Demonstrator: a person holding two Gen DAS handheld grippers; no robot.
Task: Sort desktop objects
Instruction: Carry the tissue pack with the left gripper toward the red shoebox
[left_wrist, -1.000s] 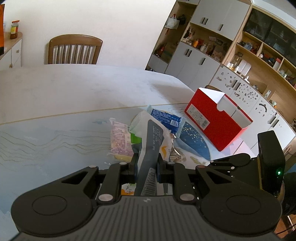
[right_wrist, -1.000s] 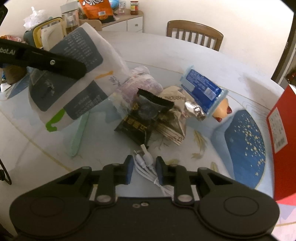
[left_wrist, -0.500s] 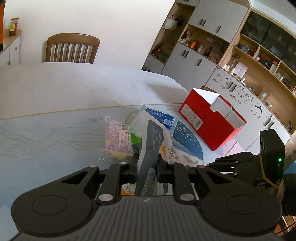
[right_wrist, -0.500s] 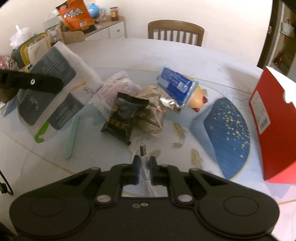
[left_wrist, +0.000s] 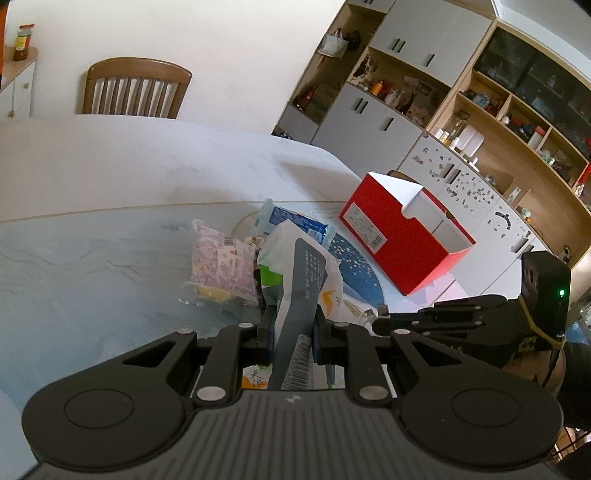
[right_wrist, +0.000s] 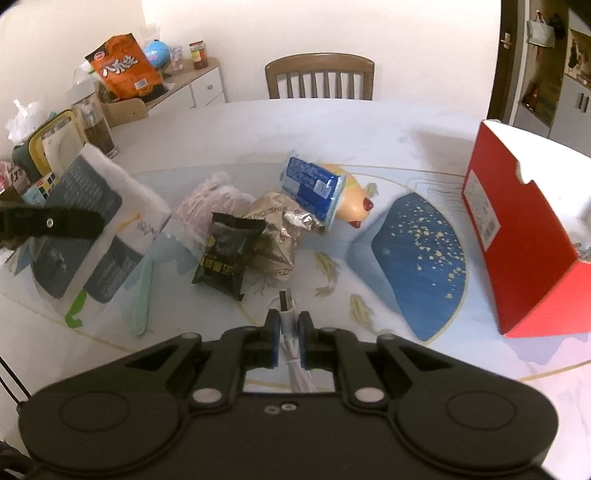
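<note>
Your biggest piece is the red box (right_wrist: 524, 236), standing open-topped at the right edge of the table (left_wrist: 110, 166). It looks like stiff cardboard that will keep its shape, probably light, and a wall or rim is likely the only place narrow enough for jaws. It reads as the likely bin for the sort, though nothing here confirms that.

Next comes the tissue pack (left_wrist: 299, 280), which your left gripper (left_wrist: 293, 332) has clamped at its near end, lifted clear of the table. It is white plastic wrap with dark grey panels, a green mark and a barcode. Expect it to be soft and light; it squashes between the pads, so the film could slip if you swing it fast.

The snack packets lie heaped in the middle: a pale purple pouch (right_wrist: 214, 199), a crinkled foil bag (right_wrist: 277, 229), a blue wrapper (right_wrist: 310, 184) resting over a yellow toy (right_wrist: 354, 199), and a black sachet (right_wrist: 225, 254). All look light and crushable; take them by a sealed edge.

Smallest is the white USB cable (right_wrist: 286, 317). Your right gripper (right_wrist: 287, 332) is closed on it just behind the plug, with the cord looping back under the tool. It is limp and smooth, so the loose tail will probably dangle and may snag on the heap.
</note>
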